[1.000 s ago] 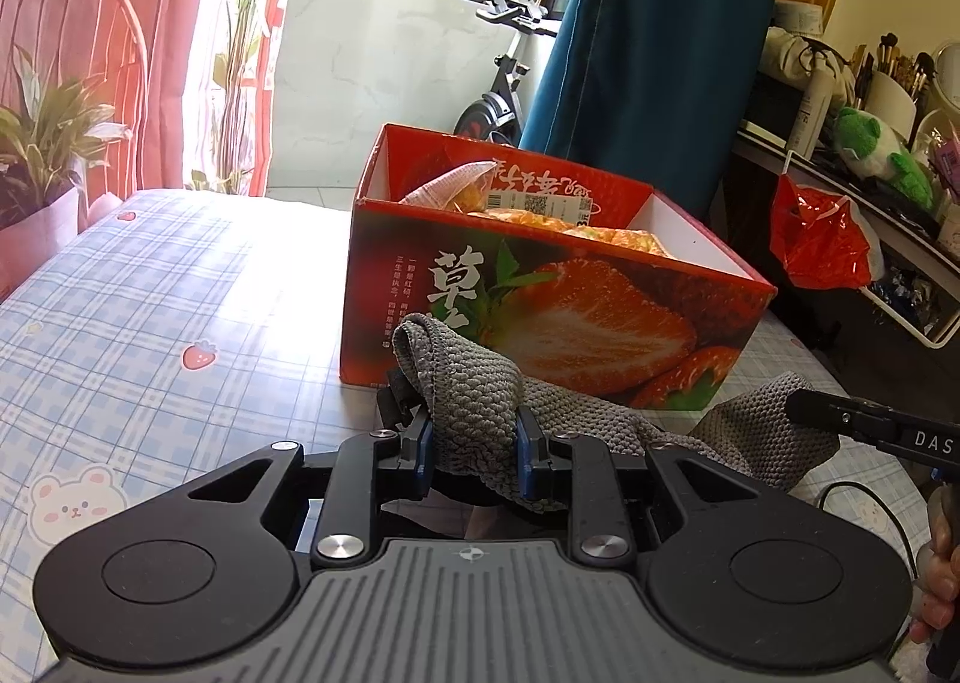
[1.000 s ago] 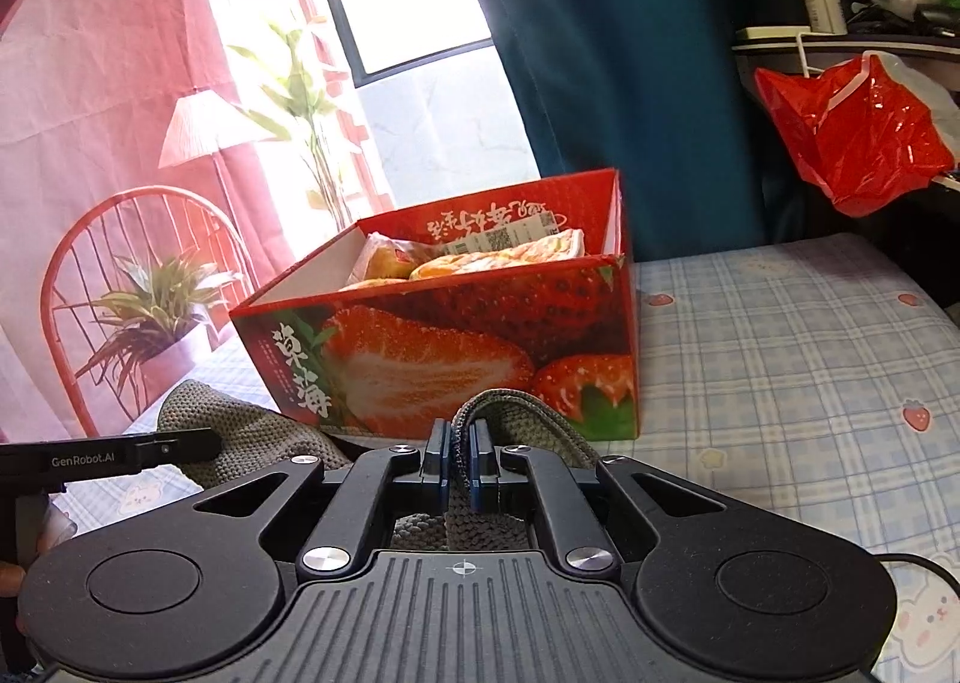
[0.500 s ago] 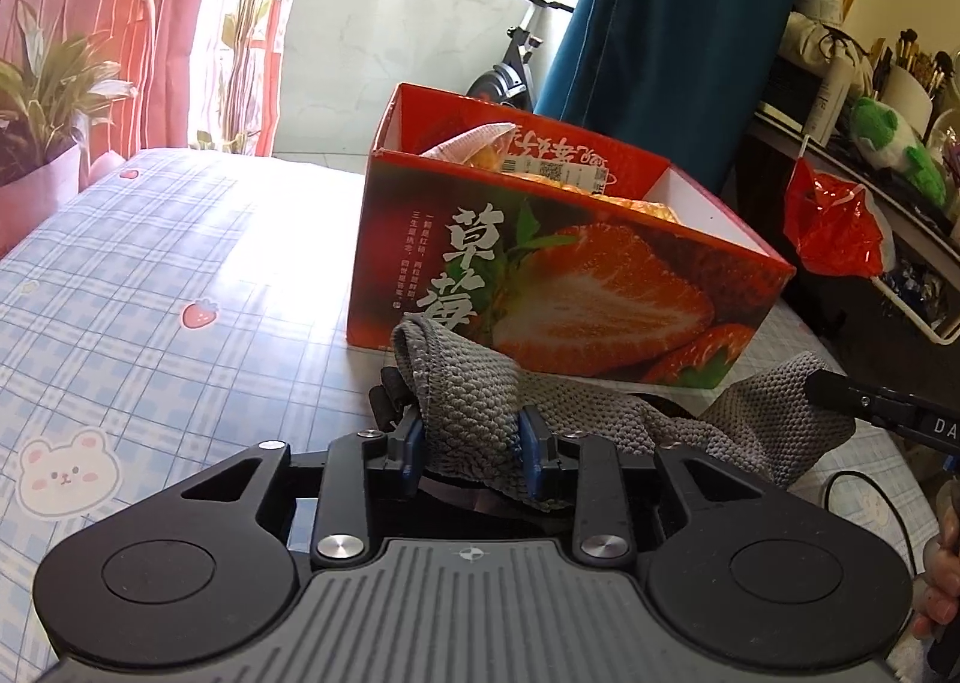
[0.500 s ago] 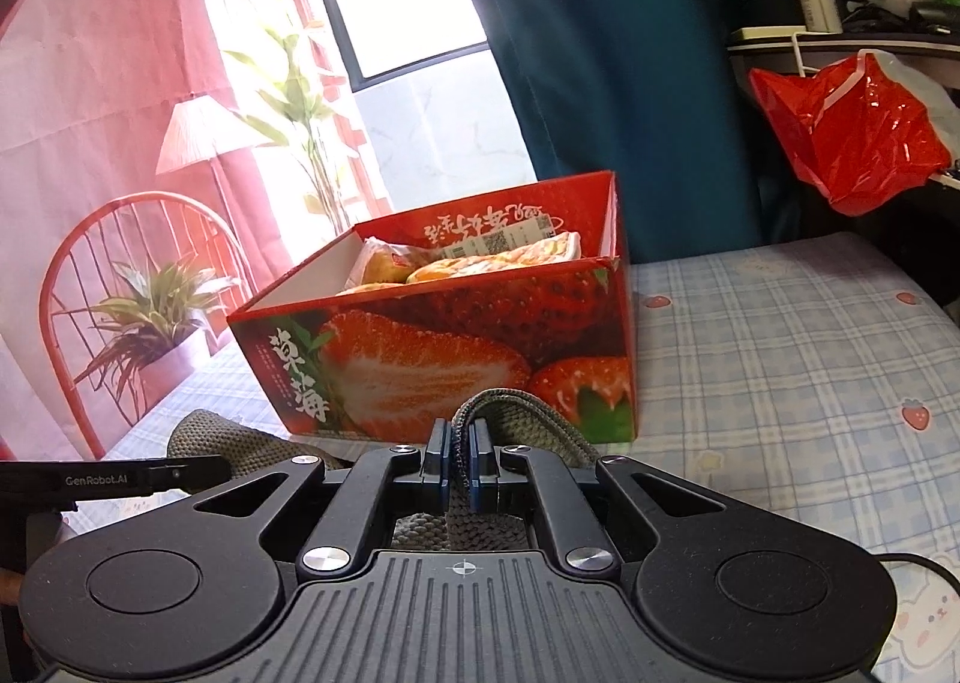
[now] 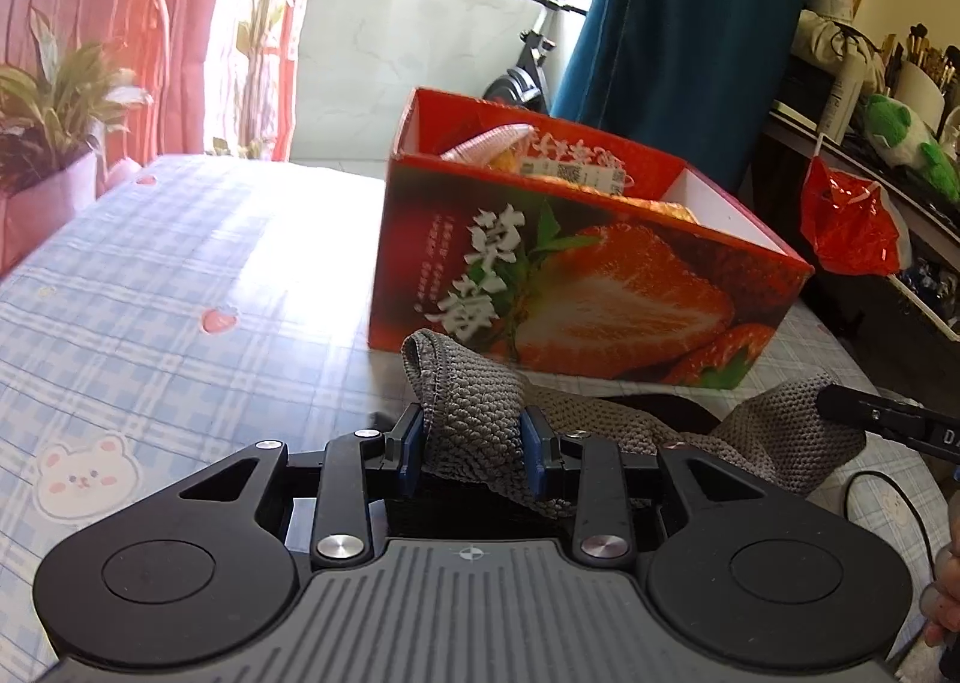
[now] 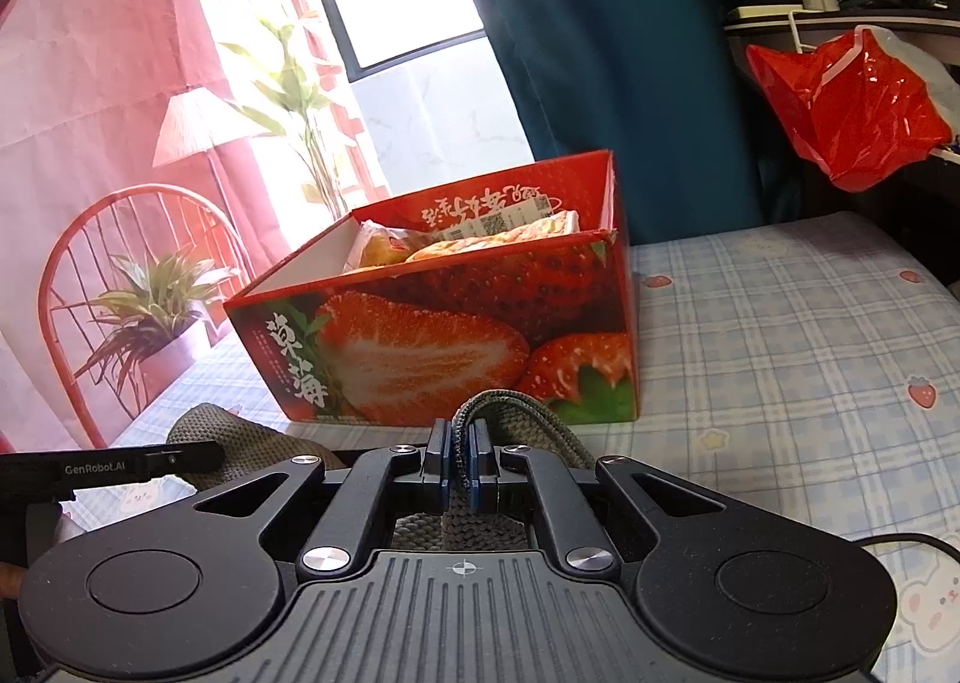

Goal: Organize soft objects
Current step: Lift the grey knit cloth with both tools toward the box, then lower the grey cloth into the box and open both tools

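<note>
Directly between the blue pads of the left claw (image 5: 474, 452) a bunched fold of grey knitted cloth (image 5: 474, 413) is gripped, its coarse looped weave standing up in a rounded hump above the fingertips. The jaws of this claw have just been opening a little, yet the pads are seen pressed against both sides of the fold. From there the cloth is stretched sideways to the right claw (image 6: 461, 458), where a thin, doubled edge of the same ribbed fabric is pinched between nearly closed pads, forming a narrow arch above them. In the left wrist view the far corner of the cloth is seen drawn out to the tip of the right claw at the right edge of the picture.

Just beyond both claws a rectangular cardboard box (image 5: 576, 287) is set on the surface (image 5: 180, 275), glossy red, printed with a cut strawberry and white characters. Its top is open, and crinkled, soft-looking plastic food packets (image 6: 468, 239) are seen lying inside, pale orange and yellow. The surface is covered by a smooth cloth of pale blue check, dotted with small strawberries and a bear face. To the right of the right claw, higher up, a crumpled shiny red plastic bag (image 6: 852, 101) is hung from a shelf edge.
</note>
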`<state>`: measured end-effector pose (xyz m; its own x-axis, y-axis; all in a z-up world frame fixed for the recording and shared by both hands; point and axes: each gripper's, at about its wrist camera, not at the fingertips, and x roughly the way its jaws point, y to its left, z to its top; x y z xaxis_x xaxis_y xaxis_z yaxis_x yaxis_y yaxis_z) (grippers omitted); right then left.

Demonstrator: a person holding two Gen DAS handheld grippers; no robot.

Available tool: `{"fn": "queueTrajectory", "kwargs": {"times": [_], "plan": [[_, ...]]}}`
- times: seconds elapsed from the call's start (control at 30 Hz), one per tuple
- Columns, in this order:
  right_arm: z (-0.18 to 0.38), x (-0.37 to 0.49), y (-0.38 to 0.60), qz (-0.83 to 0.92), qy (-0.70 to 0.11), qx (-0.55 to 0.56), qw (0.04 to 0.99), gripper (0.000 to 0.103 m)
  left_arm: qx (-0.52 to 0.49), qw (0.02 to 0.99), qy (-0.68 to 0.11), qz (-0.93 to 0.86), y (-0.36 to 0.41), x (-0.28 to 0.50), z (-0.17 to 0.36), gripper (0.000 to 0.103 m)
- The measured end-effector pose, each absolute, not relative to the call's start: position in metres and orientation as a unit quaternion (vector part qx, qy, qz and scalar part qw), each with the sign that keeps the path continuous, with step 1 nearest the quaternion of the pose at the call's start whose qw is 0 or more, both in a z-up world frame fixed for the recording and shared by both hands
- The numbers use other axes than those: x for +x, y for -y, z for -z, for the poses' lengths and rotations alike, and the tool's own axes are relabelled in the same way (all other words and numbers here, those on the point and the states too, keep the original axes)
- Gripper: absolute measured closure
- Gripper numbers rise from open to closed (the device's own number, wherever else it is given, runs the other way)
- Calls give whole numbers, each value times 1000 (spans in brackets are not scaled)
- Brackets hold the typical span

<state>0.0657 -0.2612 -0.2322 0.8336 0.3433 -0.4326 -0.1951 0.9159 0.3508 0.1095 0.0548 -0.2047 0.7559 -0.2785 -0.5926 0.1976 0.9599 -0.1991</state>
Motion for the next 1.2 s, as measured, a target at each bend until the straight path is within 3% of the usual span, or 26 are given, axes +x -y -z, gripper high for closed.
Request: {"fn": "queueTrajectory", "kwargs": {"times": [0.2,0.43,0.83,1.0,1.2], "plan": [[232,66,260,-143,-250,148,946,98,-60,941,-305,136,-54,106,200,80],[212,70,264,-152,-225,143,952,98,-54,952,-267,137,-56,108,174,82],[118,130,268,-176,-149,90,969,98,-6,974,-184,134,-40,151,98,81],[104,171,261,-170,-151,56,972,98,9,970,-197,141,-24,186,92,81],[133,212,251,-166,-218,45,961,98,20,952,-261,156,-13,229,118,81]]}}
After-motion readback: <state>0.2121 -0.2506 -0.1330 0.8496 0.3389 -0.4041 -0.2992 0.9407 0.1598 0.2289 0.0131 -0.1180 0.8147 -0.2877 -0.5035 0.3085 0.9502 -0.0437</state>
